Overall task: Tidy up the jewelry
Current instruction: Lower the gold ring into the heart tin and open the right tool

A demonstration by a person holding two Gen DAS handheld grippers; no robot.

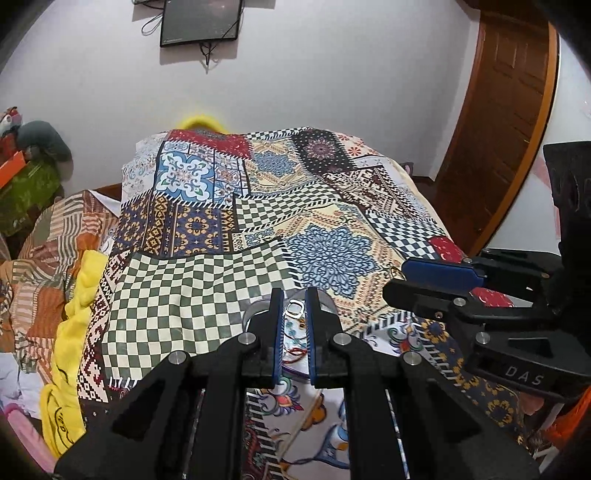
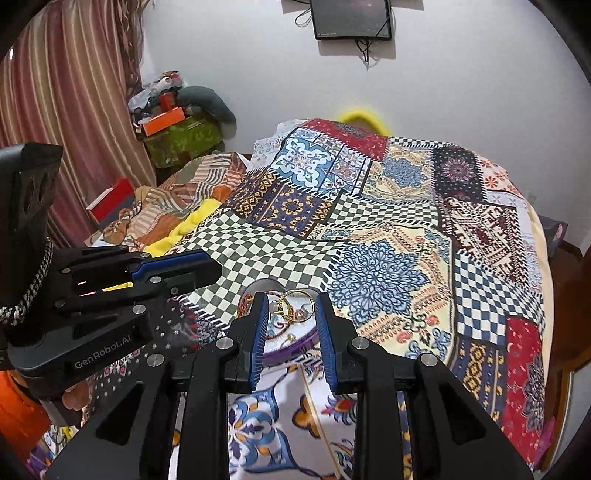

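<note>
Left gripper [image 1: 295, 314] nearly pressed together, right gripper [image 2: 291, 314] slightly spread, both empty over the purple-rimmed jewelry dish [image 2: 295, 349]; descend slowly, pinch one gold ring [image 2: 295, 301].

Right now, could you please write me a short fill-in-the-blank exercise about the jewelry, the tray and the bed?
1. The gold ring lies in a tray with a ____ rim.
2. The tray rests on a patchwork ____.
3. A dark screen hangs on the ____.
4. The pads on the right gripper are ____.

Missing words: purple; bedspread; wall; blue
</note>
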